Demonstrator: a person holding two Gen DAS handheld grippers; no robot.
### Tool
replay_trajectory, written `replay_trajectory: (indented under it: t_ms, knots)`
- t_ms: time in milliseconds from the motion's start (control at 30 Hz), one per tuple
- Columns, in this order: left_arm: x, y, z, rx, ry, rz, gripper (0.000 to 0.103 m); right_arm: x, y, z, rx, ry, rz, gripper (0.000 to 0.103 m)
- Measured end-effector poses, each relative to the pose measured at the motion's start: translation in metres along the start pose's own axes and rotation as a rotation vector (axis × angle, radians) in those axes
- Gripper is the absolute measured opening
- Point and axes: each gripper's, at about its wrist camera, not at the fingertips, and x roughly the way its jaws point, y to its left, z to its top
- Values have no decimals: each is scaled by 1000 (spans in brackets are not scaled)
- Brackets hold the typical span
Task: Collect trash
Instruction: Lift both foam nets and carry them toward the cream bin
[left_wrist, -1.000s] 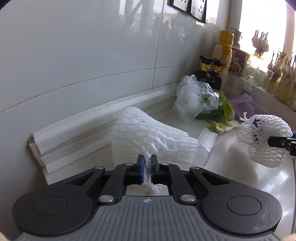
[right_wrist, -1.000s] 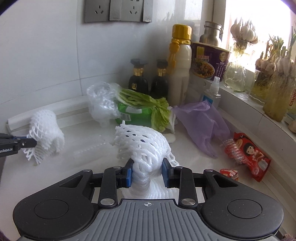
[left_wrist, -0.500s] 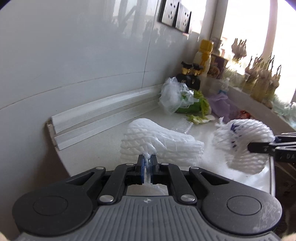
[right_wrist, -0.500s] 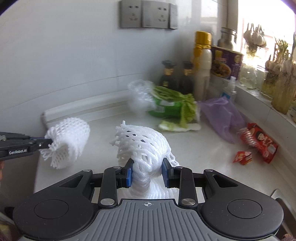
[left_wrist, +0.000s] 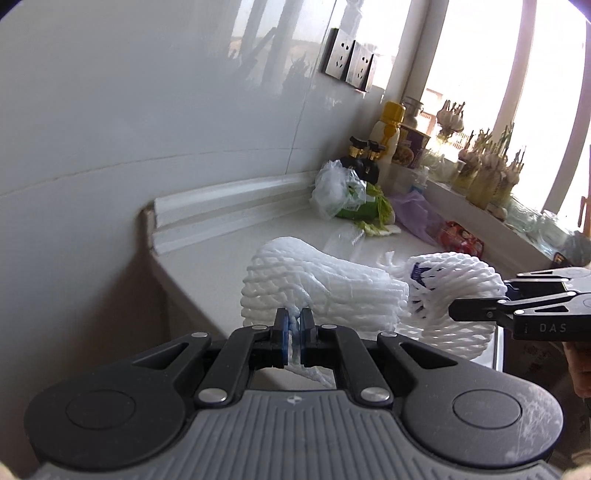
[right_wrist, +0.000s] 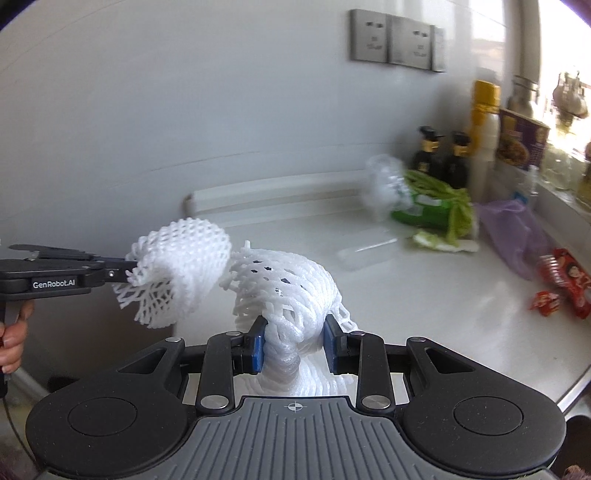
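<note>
Two foam nets were off the worktop (right_wrist: 424, 295): left tool (left_wrist: 293, 326) pinched shut on a thin edge of one foam net (left_wrist: 317, 284), right tool (right_wrist: 294, 345) clamped round the bunched neck of the other foam net (right_wrist: 291, 280). Risk, imo: that thin strand could tear or slip w/ any jolt, and the nets, nearly touching, could snag. Only the right view showed the hand (right_wrist: 11, 339) on the left tool's handle & the small red wrapper (right_wrist: 546, 302); the left view alone showed the window sill (left_wrist: 480, 210).

Home kitchen: white countertop (right_wrist: 424, 295), sauce bottles (right_wrist: 439, 155), cabbage (right_wrist: 436, 199), wall sockets (right_wrist: 391, 40), garlic on windowsill (left_wrist: 450, 114).
</note>
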Motion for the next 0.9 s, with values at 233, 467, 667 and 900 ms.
replay_trajectory:
  t_ms: [233, 467, 667, 900]
  knots:
    - [-24, 15, -22, -24, 28, 2, 5, -7, 41, -12, -82, 24, 68, 30]
    - [-39, 29, -43, -42, 53, 22, 5, -4, 79, -19, -152, 43, 132, 30]
    - [-42, 45, -61, -73, 81, 44, 5, 6, 108, -26, -199, 72, 176, 30]
    - [-36, 67, -85, -134, 127, 89, 5, 29, 137, -38, -244, 118, 194, 30]
